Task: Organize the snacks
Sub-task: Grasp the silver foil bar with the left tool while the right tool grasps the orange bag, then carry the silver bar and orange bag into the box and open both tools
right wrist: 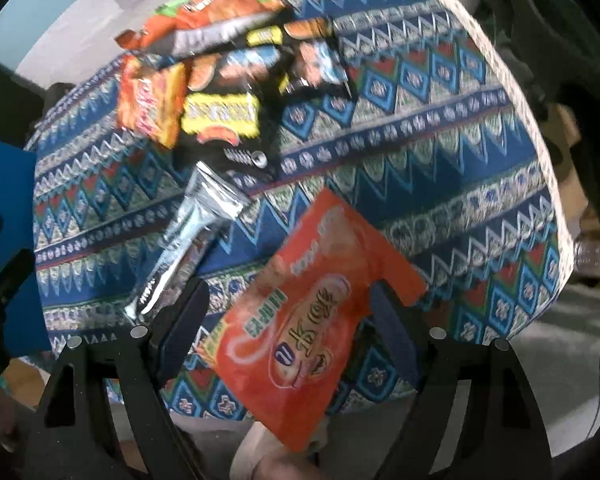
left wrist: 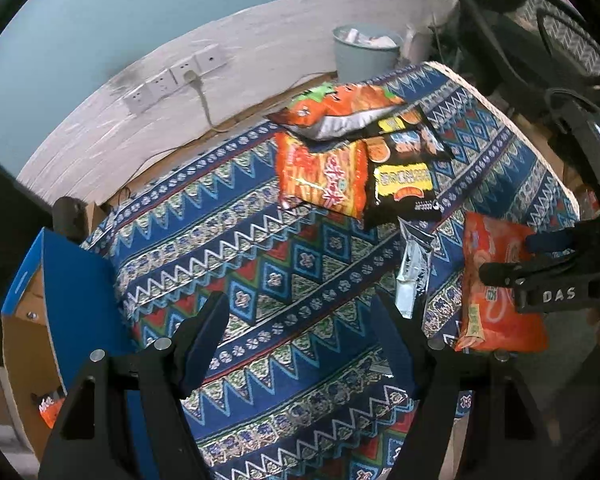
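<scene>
The right claw (right wrist: 288,320) has an orange snack packet (right wrist: 300,320) between its fingers at the bench's near right corner. The fingers stand fairly wide, and the blurred view leaves it unclear whether they are pinching it; in the left wrist view the same packet (left wrist: 496,280) overhangs the bench (left wrist: 260,240) edge with the right claw (left wrist: 500,274) across it. The left claw (left wrist: 300,328) hangs wide open over the patterned cloth near the left edge, holding nothing.

The packet looks light, thin and crinkly, with a glossy film that is likely to slip, and contents that may crush under a hard squeeze. A hold across the flat body or on the sealed end seam seems safest. A silver wrapped bar (left wrist: 412,276) lies just beside it. The remaining snacks (left wrist: 352,152) sit heaped at the far edge, overlapping. A blue-sided cardboard box (left wrist: 60,300) stands at the left edge, probably the destination.
</scene>
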### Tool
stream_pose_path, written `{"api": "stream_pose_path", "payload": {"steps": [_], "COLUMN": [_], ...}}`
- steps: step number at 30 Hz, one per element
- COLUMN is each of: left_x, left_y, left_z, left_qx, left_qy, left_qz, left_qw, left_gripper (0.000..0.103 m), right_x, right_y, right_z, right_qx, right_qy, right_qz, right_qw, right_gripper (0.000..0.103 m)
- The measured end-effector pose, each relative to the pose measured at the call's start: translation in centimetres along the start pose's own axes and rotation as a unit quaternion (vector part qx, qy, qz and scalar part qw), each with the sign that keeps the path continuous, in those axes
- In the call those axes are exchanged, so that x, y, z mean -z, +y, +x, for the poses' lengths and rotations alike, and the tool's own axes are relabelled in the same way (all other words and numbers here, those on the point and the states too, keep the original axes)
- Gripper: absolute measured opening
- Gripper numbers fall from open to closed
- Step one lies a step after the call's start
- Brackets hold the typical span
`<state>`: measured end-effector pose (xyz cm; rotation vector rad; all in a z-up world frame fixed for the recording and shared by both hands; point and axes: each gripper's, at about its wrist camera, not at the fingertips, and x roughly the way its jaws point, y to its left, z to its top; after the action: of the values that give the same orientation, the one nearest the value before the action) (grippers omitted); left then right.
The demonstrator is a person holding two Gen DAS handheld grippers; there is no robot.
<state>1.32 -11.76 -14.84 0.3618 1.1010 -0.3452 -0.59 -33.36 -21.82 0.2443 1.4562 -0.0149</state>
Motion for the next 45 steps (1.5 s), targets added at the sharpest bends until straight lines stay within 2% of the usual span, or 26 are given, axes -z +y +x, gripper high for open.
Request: {"api": "stream_pose_path", "payload": {"steps": [6, 9, 12, 15, 17, 24, 27, 36, 39, 40, 41, 44, 45], "left_x": [0.0, -0.1, -0.4, -0.9, -1.1, -1.5, -1.4, -0.8, -0.7, -0.7, -0.7, -0.5, -0.3], "left_y": [-0.8, -1.2, -1.7, -2.5, -2.9, -4.4, -5.2, -6.6, -6.7, -6.7, -6.8, -6.9, -6.8], "left_z": [0.9, 1.4, 1.8, 2.4, 2.9, 5.4, 6.6, 9.2, 9.7, 9.8, 9.9, 9.7, 9.5], "left_qx": [0.005, 0.024, 0.040, 0.055, 0.066, 0.093, 0.093, 0.087, 0.098, 0.102, 0.105, 0.100, 0.096], "left_qy": [0.008, 0.018, 0.024, 0.031, 0.038, 0.066, 0.077, 0.099, 0.102, 0.104, 0.105, 0.093, 0.090], "left_qz": [0.006, -0.002, -0.005, -0.006, -0.008, -0.012, -0.006, 0.020, 0.019, 0.017, 0.016, 0.024, 0.027], "left_qw": [0.9999, 0.9995, 0.9989, 0.9980, 0.9971, 0.9933, 0.9927, 0.9910, 0.9897, 0.9891, 0.9888, 0.9904, 0.9909], "left_gripper": [0.075, 0.075, 0.075, 0.075, 0.075, 0.077, 0.077, 0.076, 0.055, 0.042, 0.032, 0.030, 0.029], "right_x": [0.3, 0.4, 0.5, 0.4, 0.2, 0.1, 0.4, -0.9, -2.3, -2.4, -2.8, -3.3, -3.5], "right_y": [0.4, 0.7, 0.9, 0.7, -0.1, -3.2, -4.0, -5.6, -5.3, -5.2, -4.8, -4.4, -4.4], "right_z": [1.9, 2.6, 3.5, 3.8, 3.7, 3.4, 3.9, 4.1, 4.0, 3.9, 4.2, 4.1, 4.0], "right_qx": [0.039, 0.068, 0.079, 0.100, 0.109, 0.082, 0.080, 0.077, 0.075, 0.071, 0.070, 0.054, 0.048], "right_qy": [0.018, 0.025, 0.037, 0.031, 0.023, 0.029, 0.034, 0.003, -0.011, -0.016, -0.017, -0.028, -0.031], "right_qz": [-0.018, -0.038, -0.053, -0.083, -0.082, -0.033, -0.028, -0.036, -0.055, -0.061, -0.064, -0.072, -0.073], "right_qw": [0.999, 0.997, 0.995, 0.991, 0.990, 0.996, 0.996, 0.996, 0.996, 0.995, 0.995, 0.996, 0.996], "right_gripper": [0.082, 0.082, 0.082, 0.082, 0.082, 0.082, 0.083, 0.082, 0.071, 0.064, 0.062, 0.051, 0.050]}}
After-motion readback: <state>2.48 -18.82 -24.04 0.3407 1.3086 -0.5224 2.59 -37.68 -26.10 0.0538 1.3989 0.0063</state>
